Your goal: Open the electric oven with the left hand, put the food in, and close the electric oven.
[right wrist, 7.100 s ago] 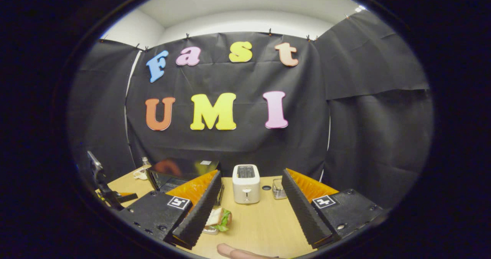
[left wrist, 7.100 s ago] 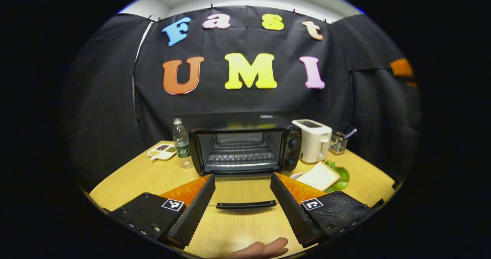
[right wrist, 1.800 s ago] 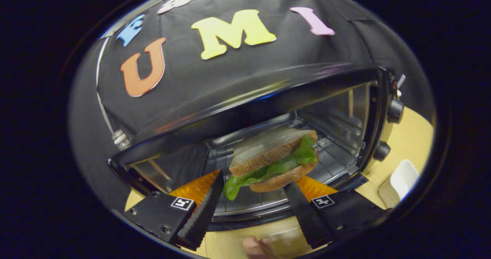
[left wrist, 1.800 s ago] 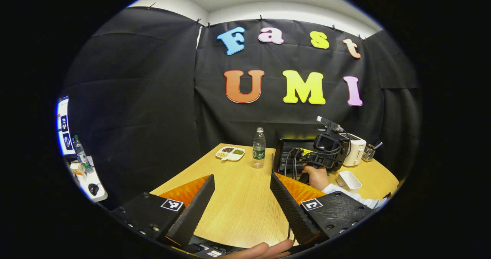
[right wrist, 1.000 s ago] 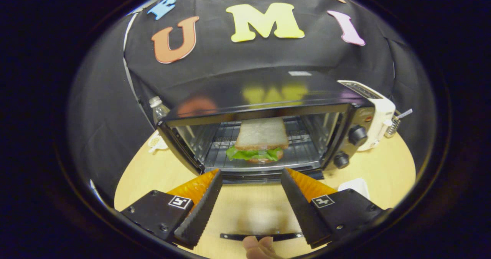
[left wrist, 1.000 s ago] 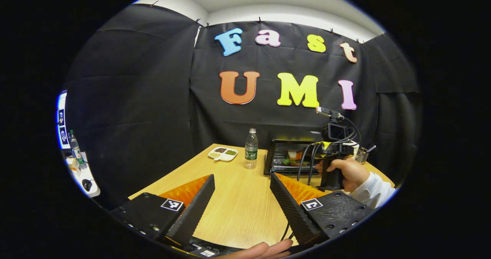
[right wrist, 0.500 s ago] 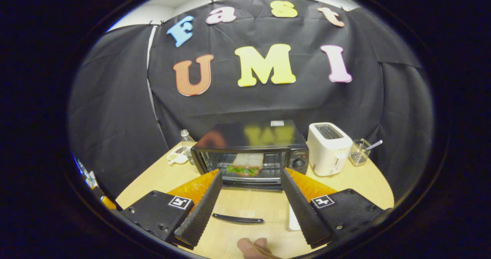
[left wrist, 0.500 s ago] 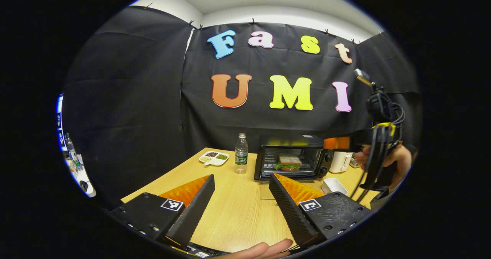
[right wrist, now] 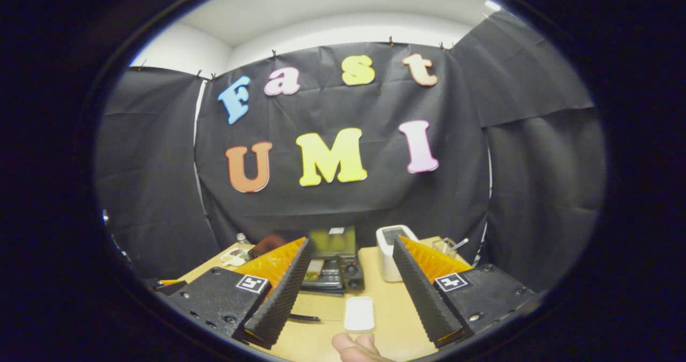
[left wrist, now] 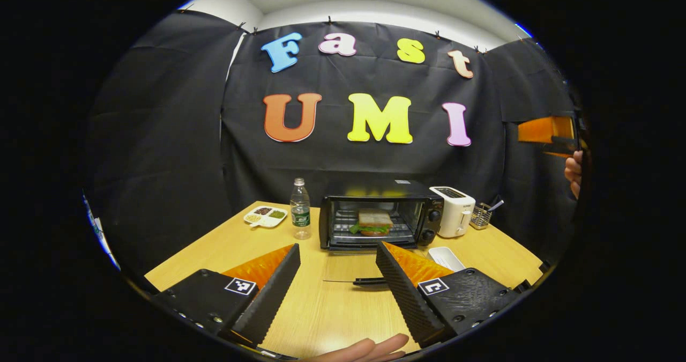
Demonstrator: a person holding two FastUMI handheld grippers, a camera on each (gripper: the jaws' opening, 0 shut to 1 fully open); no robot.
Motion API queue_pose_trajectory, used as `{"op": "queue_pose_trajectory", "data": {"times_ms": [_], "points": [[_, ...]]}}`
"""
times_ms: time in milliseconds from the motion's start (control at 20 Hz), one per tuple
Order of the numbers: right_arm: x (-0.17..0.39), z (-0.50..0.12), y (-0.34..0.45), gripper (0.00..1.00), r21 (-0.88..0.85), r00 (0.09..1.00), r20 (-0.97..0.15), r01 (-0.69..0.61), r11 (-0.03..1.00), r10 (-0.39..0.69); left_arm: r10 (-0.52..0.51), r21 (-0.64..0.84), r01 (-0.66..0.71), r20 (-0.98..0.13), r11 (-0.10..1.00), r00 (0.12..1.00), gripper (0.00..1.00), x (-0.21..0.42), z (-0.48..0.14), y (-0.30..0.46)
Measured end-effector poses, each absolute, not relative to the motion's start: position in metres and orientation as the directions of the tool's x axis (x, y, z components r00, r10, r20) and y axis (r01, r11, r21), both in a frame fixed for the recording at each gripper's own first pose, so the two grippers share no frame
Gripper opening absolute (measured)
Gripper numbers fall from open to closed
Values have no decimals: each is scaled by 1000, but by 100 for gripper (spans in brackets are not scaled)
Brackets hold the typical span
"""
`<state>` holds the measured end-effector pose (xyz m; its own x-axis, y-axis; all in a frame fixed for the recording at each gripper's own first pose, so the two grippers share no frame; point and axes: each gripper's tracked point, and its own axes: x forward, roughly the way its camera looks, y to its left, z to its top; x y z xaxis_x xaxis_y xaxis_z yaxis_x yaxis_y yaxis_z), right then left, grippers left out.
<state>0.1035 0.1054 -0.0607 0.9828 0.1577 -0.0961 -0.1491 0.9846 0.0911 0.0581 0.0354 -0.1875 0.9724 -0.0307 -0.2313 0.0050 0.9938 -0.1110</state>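
Note:
A black electric oven stands at the back of the wooden table. Its glass door lies folded down flat in front, with the door handle nearest me. A sandwich with lettuce rests on the rack inside. My left gripper is open and holds nothing, low over the table a good way in front of the door. My right gripper is also open with nothing in it, raised high and pulled back from the oven. In the left gripper view the right gripper and a hand show at the far right.
A water bottle and a divided snack plate stand left of the oven. A white toaster and a utensil holder stand to its right. A small white dish lies in front of the toaster.
The right gripper let go of the sandwich on the oven rack, then drew back and rose. The left gripper swung to the right and now faces the oven.

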Motion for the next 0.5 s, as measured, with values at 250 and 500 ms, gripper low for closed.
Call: {"op": "queue_pose_trajectory", "data": {"times_ms": [250,500], "points": [[85,-46,59,98,84,994,-48,-91,992,96,-78,-98,52,-284,994,956,94,83,-214,1],[77,-50,27,98,44,999,-25,-33,998,34,-148,-95,119,-396,988,906,94,103,-268,-44]]}}
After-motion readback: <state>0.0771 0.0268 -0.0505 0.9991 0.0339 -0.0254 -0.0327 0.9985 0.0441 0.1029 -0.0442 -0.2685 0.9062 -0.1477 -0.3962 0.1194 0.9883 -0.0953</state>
